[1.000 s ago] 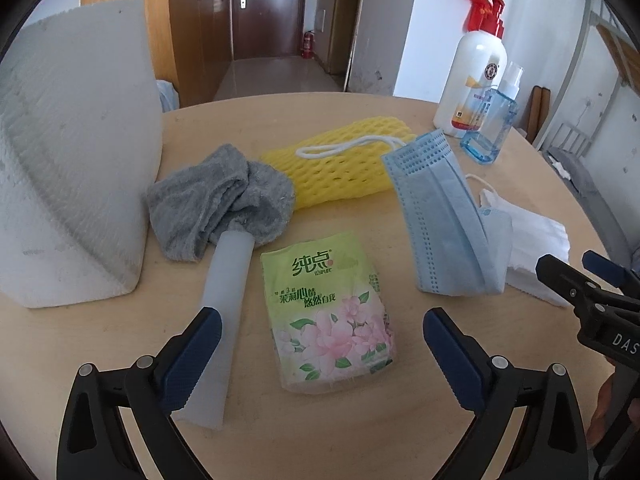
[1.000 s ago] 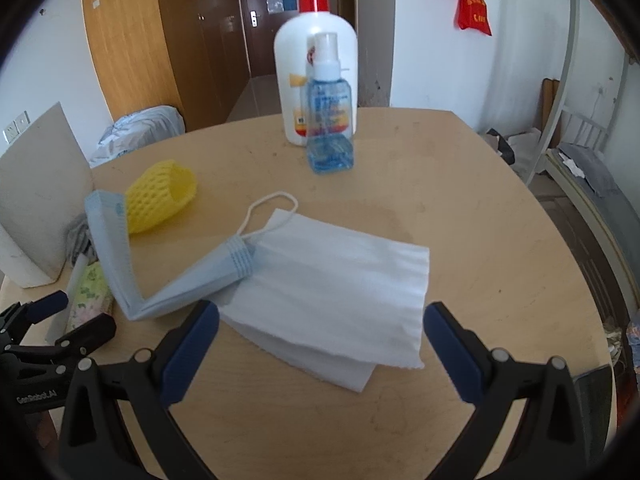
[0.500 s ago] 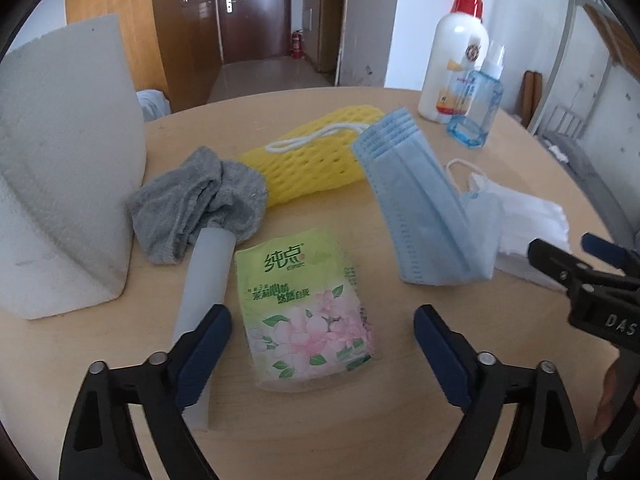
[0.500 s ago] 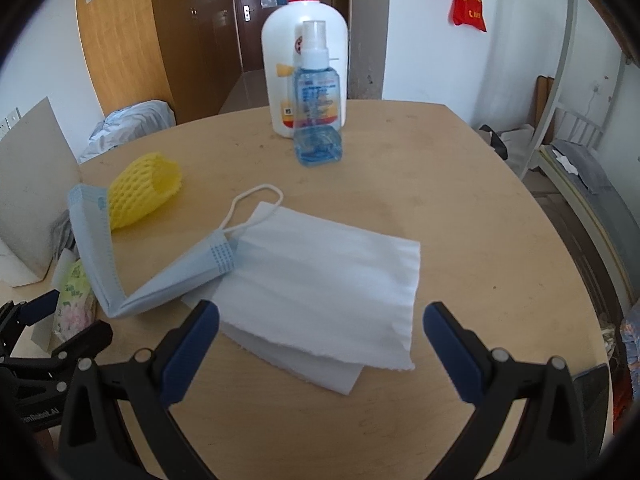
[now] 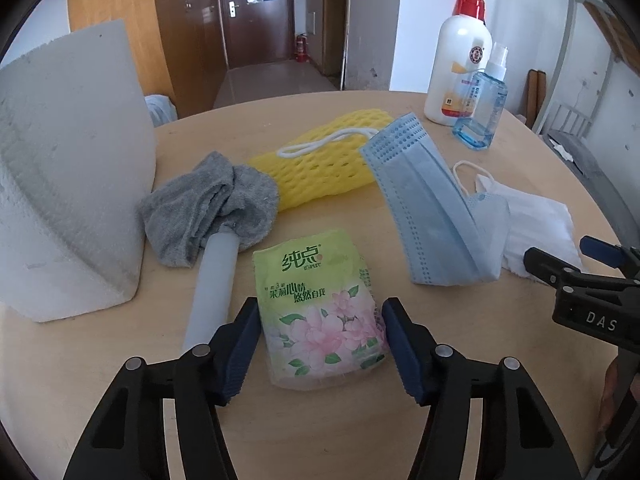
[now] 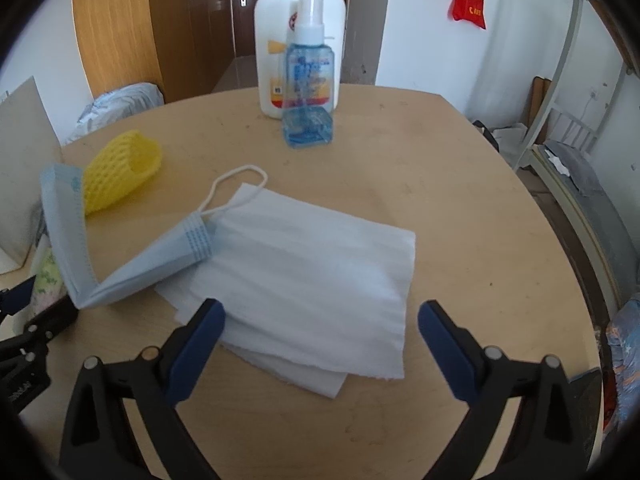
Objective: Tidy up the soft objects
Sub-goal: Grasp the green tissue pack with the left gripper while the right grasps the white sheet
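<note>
A green tissue pack with pink flowers lies on the round wooden table. My left gripper straddles its near end, pads close on both sides, seemingly touching it. A grey cloth, a yellow foam net, a blue face mask and white tissue sheets lie beyond. My right gripper is open and empty above the near edge of the white tissue sheets. The mask and the net show at its left.
A white foam block stands at the left. A pale tube lies beside the tissue pack. A white pump bottle and a blue spray bottle stand at the far side. The table edge curves at the right.
My left gripper has moved forward over the tissue pack and its jaws have narrowed around it. My right gripper has edged forward toward the white tissue sheets.
</note>
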`<control>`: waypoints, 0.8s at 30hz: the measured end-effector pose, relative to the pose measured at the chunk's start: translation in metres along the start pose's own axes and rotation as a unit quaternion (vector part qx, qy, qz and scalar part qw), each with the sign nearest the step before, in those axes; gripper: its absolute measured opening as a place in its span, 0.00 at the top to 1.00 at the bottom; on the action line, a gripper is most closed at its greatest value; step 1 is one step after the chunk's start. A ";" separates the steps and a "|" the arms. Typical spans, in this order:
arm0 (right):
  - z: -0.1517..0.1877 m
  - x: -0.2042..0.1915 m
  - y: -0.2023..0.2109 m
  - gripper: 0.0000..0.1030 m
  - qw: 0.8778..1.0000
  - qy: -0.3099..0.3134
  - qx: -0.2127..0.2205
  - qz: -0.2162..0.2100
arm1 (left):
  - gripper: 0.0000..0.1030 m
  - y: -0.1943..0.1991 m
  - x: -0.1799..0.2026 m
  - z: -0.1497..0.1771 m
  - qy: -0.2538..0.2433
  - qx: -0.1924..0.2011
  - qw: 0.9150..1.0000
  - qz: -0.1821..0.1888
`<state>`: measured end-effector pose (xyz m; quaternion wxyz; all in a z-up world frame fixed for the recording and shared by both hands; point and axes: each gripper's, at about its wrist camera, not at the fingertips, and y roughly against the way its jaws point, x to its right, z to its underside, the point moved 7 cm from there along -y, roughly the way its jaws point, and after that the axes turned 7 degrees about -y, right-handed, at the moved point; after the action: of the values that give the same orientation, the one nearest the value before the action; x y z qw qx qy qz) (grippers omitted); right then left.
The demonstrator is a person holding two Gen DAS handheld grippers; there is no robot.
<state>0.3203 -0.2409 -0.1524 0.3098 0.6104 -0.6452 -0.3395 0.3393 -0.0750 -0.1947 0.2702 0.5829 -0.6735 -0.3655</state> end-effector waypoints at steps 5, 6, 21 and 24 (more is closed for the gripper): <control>0.000 0.002 0.001 0.07 1.000 -0.002 -0.002 -0.010 | 0.53 0.005 -0.003 0.002 -0.003 0.003 1.000 0.003; 0.000 0.002 0.000 0.08 1.000 -0.005 -0.005 -0.018 | 0.55 0.005 -0.003 0.003 -0.004 0.004 1.000 0.005; -0.008 0.002 0.015 0.87 0.996 -0.026 0.023 -0.077 | 0.74 0.019 -0.011 0.007 0.002 0.015 1.000 0.018; -0.011 -0.002 0.023 0.87 0.995 -0.026 0.039 -0.085 | 0.74 0.024 -0.012 0.007 0.004 0.021 1.000 0.021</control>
<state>0.3162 -0.2391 -0.1273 0.2387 0.6654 -0.6116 -0.3553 0.3221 -0.0604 -0.1789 0.2685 0.5754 -0.6921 -0.3432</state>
